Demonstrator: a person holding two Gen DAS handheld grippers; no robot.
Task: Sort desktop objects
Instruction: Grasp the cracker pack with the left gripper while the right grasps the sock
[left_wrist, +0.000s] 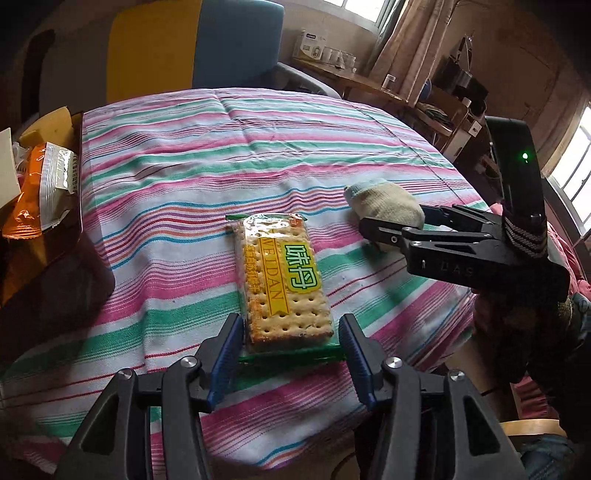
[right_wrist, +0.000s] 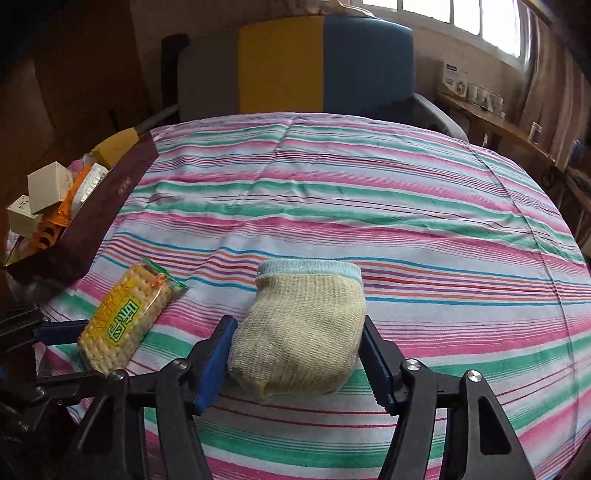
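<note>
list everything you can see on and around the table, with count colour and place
cracker pack: 1, yellow and green wrapper, table centre, between the left gripper's fingers
sock: 1, cream with pale blue cuff, right of the crackers, between the right gripper's fingers
tablecloth: 1, pink, green and white stripes, covering the table
box: 1, dark brown, left table edge, open
snack packets: at least 2, orange and silver, inside the box
small cartons: about 3, off-white, in the box
chair: 1, yellow and blue, behind the table
left gripper: 1, black with blue pads, open
right gripper: 1, same, open
</note>
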